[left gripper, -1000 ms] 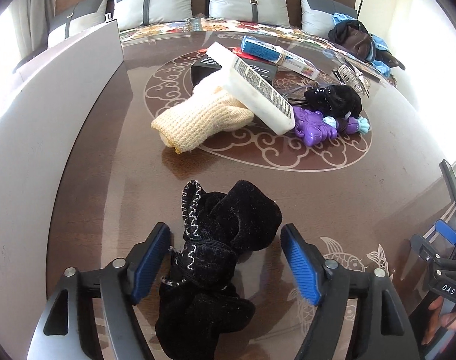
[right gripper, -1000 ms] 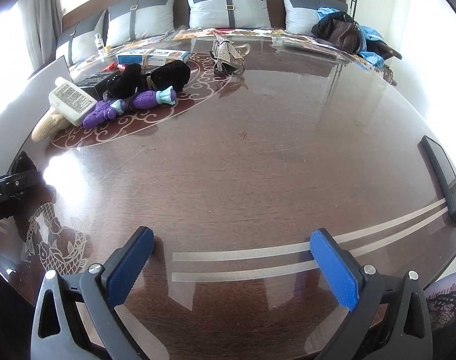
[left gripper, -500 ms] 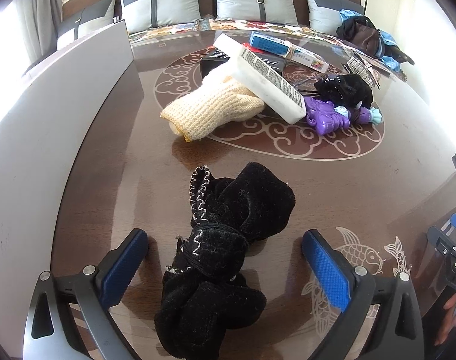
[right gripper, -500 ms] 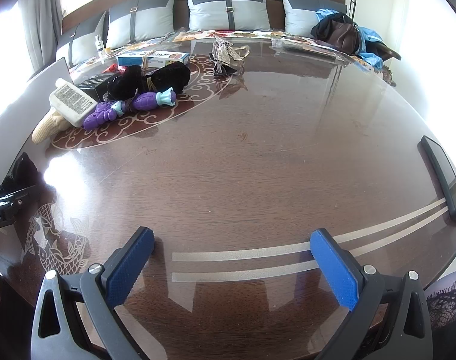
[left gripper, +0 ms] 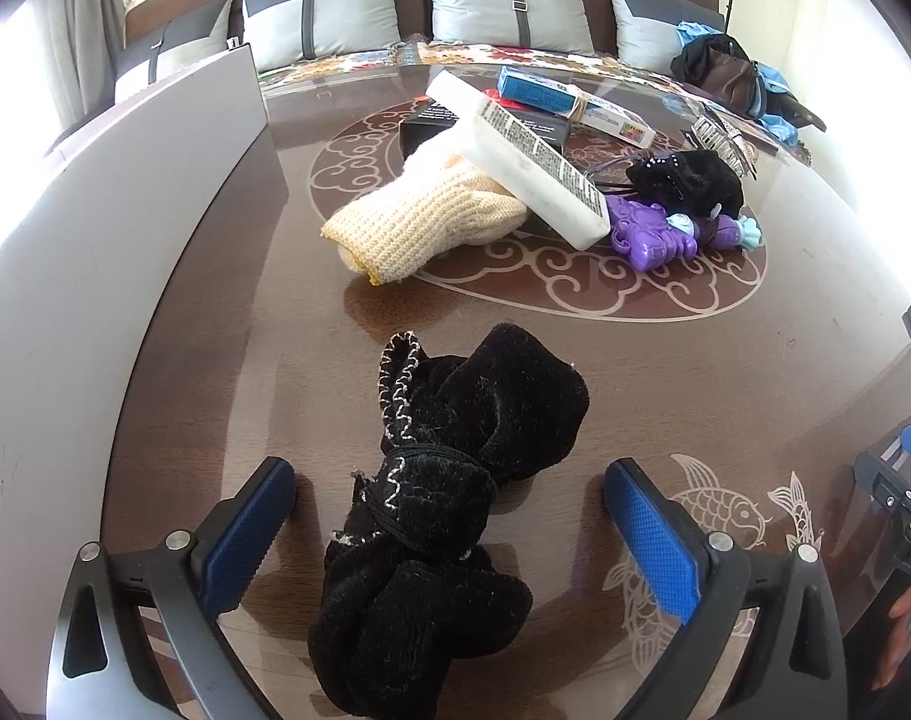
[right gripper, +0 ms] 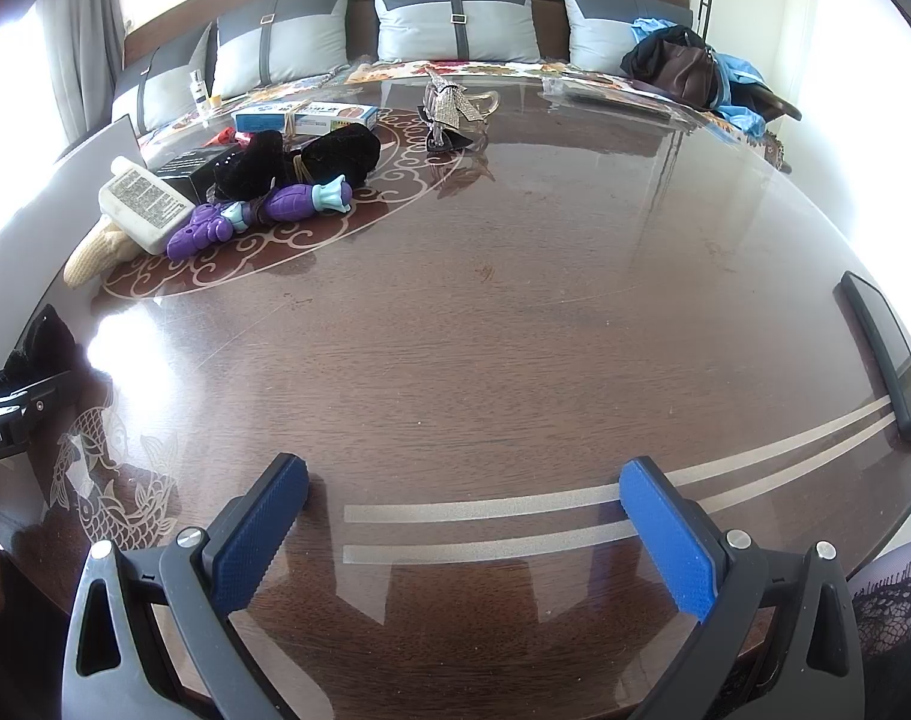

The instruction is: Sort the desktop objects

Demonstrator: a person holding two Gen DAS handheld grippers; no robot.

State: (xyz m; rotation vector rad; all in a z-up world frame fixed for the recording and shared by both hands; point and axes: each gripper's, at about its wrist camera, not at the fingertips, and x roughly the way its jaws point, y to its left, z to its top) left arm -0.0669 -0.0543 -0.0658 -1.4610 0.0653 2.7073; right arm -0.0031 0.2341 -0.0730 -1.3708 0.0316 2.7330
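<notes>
1. The left gripper [left gripper: 449,516] is standing released; its jaws have just been opening, clear of the black velvet pouch [left gripper: 449,516] lying between them.
2. The pouch is lying nearer than the table's medallion [left gripper: 575,294].
3. The right gripper [right gripper: 464,531] is hanging open over bare table.

Table [right gripper: 515,312] was glossy dark wood w/ glare & reflections. Black bundle [left gripper: 449,480], lower centre of left view – fuzzy velvety cloth, pale stitching. Cream mitten [left gripper: 419,222] – chunky knit. Purple toy [left gripper: 653,234] shiny plastic. Gripper pads [left gripper: 248,531] textured blue rubber.
</notes>
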